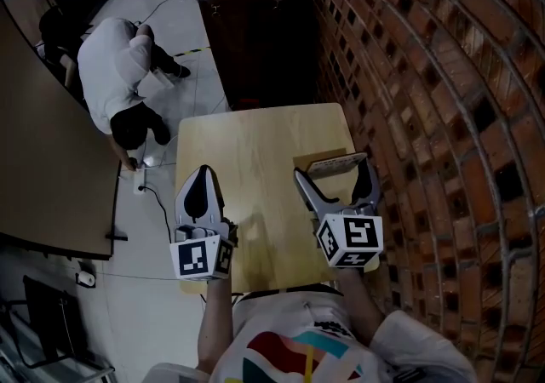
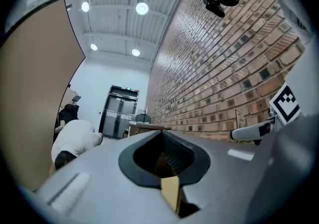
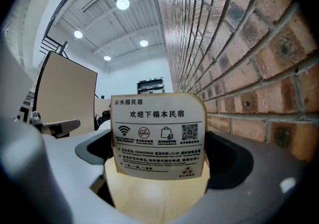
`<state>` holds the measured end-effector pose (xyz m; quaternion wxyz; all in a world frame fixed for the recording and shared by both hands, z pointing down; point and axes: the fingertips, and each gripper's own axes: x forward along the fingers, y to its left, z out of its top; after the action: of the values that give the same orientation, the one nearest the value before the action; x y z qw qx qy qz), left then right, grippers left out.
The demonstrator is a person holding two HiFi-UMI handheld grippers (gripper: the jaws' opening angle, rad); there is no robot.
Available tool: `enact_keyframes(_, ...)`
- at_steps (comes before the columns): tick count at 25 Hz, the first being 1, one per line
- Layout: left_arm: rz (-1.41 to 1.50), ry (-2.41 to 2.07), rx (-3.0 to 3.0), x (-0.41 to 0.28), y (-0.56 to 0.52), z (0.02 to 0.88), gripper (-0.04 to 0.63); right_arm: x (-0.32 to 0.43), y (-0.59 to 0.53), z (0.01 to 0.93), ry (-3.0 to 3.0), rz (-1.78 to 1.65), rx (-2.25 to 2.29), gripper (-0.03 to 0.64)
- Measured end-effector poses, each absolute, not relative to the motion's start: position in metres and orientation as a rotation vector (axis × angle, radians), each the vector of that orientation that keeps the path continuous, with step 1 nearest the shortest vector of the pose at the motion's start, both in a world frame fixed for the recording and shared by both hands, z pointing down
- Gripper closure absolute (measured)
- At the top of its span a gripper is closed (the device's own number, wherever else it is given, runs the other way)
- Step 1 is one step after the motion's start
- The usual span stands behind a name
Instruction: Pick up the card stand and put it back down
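A person in a white shirt [image 1: 111, 75] crouches on the floor, well to the left of the table [image 1: 247, 143]. Over the table's near left part hovers the left gripper [image 1: 203, 175], its jaws pressed together with nothing between them. A dark cabinet [image 1: 255, 41] stands beyond the table's far edge. Near the table's right edge the card stand [image 3: 158, 136] stands upright, its printed face toward the right gripper [image 1: 334, 175]. That gripper's jaws are spread wide, one on each side of the card; whether they touch it cannot be told. A brick wall [image 1: 443, 100] runs just beside the table's right side.
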<state>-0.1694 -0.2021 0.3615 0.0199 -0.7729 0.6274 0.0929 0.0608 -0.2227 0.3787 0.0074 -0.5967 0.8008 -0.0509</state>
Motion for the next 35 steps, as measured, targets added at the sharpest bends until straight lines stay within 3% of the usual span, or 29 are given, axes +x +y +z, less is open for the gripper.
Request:
enact_keyframes(20,0.276,2.038,-2.397,-0.184,-0.217,0.378,0.591,0.052,-0.302,0.451,2.63,-0.215,-1.97,0.043)
enact_keyframes(35,0.204,2.156,-2.374,-0.213,-0.233,0.407,0.591,0.06,-0.413,0.573,2.622,-0.58,-2.196,0.043)
